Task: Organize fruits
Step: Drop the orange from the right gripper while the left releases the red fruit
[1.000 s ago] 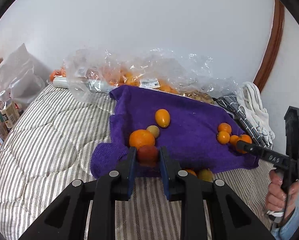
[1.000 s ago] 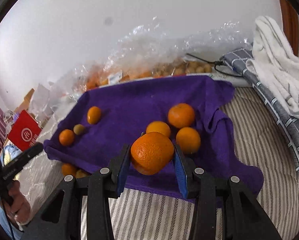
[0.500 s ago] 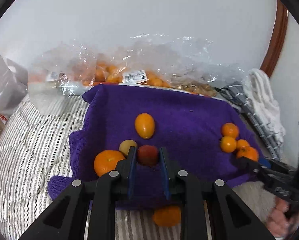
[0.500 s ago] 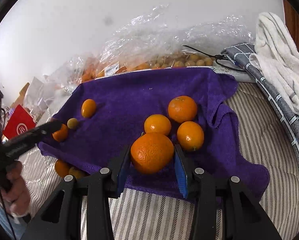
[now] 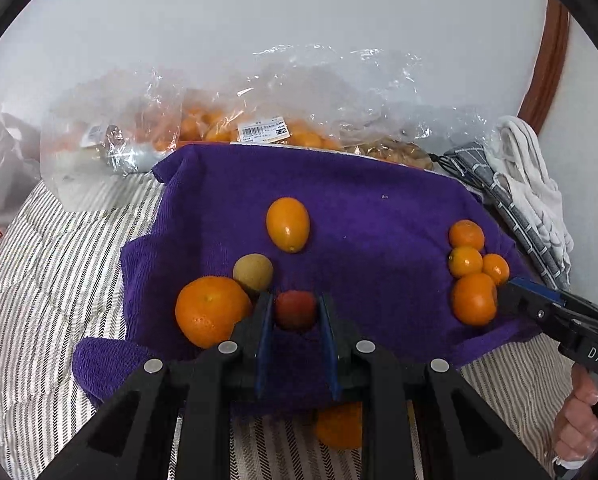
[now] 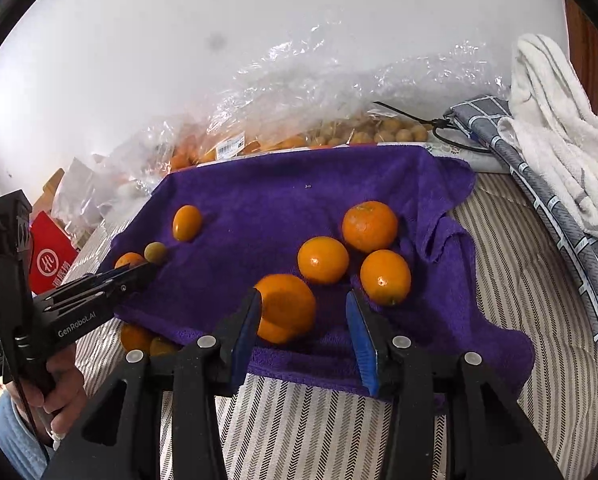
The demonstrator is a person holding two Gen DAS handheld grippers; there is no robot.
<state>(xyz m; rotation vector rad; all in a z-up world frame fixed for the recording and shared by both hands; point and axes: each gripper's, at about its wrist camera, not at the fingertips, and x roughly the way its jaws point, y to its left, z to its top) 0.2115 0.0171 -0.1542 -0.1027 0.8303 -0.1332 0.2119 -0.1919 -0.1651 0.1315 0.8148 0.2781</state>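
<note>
Clear plastic bags [image 5: 227, 120] stuffed with oranges sit along the purple towel's [image 5: 379, 216] far edge. Left gripper [image 5: 295, 316] pinches a small red fruit [image 5: 295, 309] near the front-left corner. Right gripper's [image 6: 303, 312] jaws are opening around a big orange [image 6: 287, 306] that touches only the left pad, by the front edge.

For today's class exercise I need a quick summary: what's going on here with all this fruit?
A person is sorting fruit on a purple towel with a claw in each hand. The left claw is shut on a small red fruit, beside a large orange. The right claw is opening, and the orange between its pads rests on the towel beside three other oranges.
</note>
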